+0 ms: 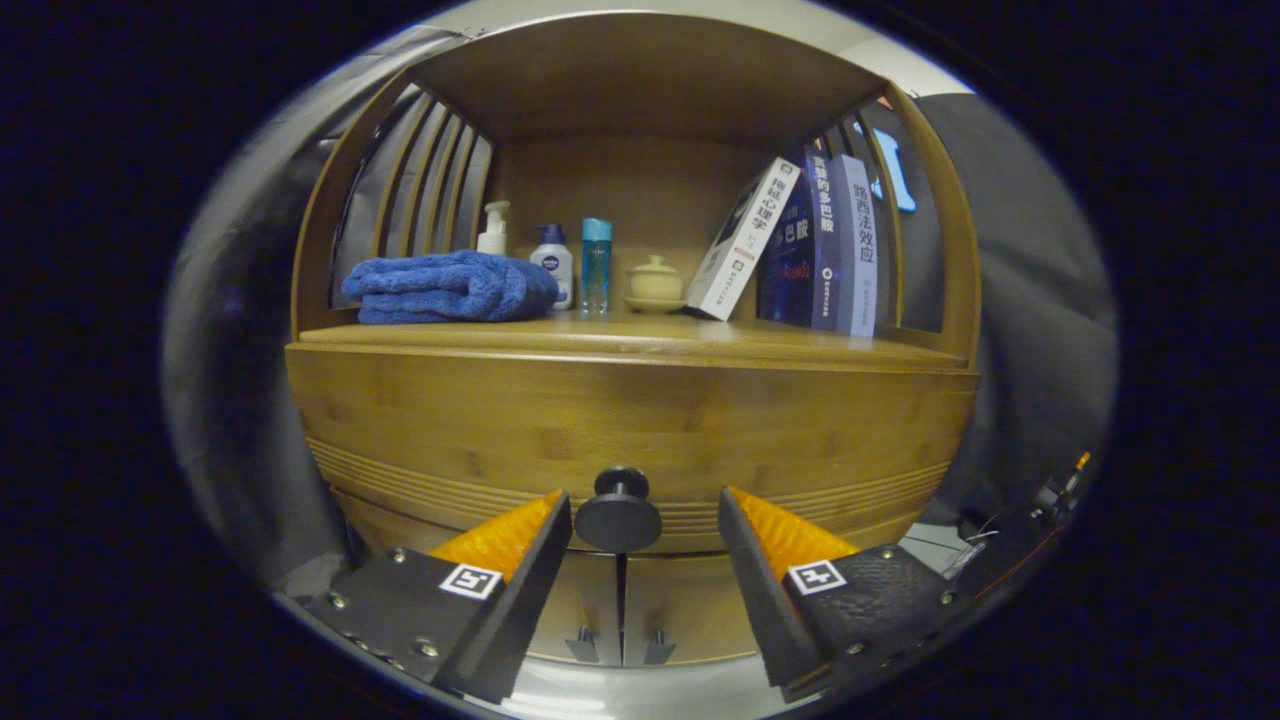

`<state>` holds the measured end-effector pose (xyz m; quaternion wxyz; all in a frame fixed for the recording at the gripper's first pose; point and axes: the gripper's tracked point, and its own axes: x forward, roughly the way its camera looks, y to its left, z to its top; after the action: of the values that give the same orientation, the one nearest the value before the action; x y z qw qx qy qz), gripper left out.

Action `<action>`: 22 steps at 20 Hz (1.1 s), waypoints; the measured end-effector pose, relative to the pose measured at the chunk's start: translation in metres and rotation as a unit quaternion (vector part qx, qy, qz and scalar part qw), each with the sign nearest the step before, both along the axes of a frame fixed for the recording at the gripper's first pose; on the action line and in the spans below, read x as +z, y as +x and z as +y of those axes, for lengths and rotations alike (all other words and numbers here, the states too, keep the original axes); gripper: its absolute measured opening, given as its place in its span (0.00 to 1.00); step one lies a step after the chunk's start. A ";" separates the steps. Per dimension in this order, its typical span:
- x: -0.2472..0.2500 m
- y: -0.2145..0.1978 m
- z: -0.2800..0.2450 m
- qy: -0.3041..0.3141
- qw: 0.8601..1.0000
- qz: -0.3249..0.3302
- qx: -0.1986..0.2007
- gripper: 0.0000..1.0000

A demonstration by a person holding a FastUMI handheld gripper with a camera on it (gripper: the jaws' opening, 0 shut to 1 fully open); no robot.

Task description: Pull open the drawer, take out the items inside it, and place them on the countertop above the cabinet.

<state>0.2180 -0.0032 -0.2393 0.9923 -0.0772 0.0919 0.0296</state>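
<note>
Gripper [645, 515] fingers standing apart, flanking the round black drawer knob [618, 512], closed wooden bamboo drawer [640, 425] facing them.

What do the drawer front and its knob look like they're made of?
Drawer front: looks like bamboo or light wood with a smooth satin finish; grain bands and node marks show. Knob: dark, matte, possibly metal or plastic, can't tell. The gripper is open, fingers either side of the knob.

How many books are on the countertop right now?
3 books, beyond the open gripper: one white book leaning, two upright beside it at the far end from the towel. More may hide behind.
</note>
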 end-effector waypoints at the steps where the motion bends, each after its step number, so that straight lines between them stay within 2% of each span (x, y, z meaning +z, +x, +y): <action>1: 0.003 0.005 0.006 0.007 1.000 -0.009 0.005 0.89; 2: 0.007 0.009 0.011 0.015 1.000 -0.020 0.008 0.80; 4: -0.003 0.008 0.010 0.001 1.000 0.013 0.004 0.61; 5: 0.002 0.004 0.010 0.004 1.000 -0.003 0.000 0.52; 8: -0.004 0.013 0.010 0.034 0.999 -0.001 0.001 0.46; 13: -0.010 0.011 0.010 0.118 0.992 0.032 0.009 0.45; 16: -0.008 0.007 0.009 0.086 0.996 0.033 0.023 0.39; 19: -0.007 0.004 0.008 0.060 0.998 0.018 0.013 0.31; 22: -0.007 -0.014 0.005 0.043 0.999 0.016 0.005 0.31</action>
<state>0.2036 0.0020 -0.2461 0.9930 -0.0349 0.1060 0.0396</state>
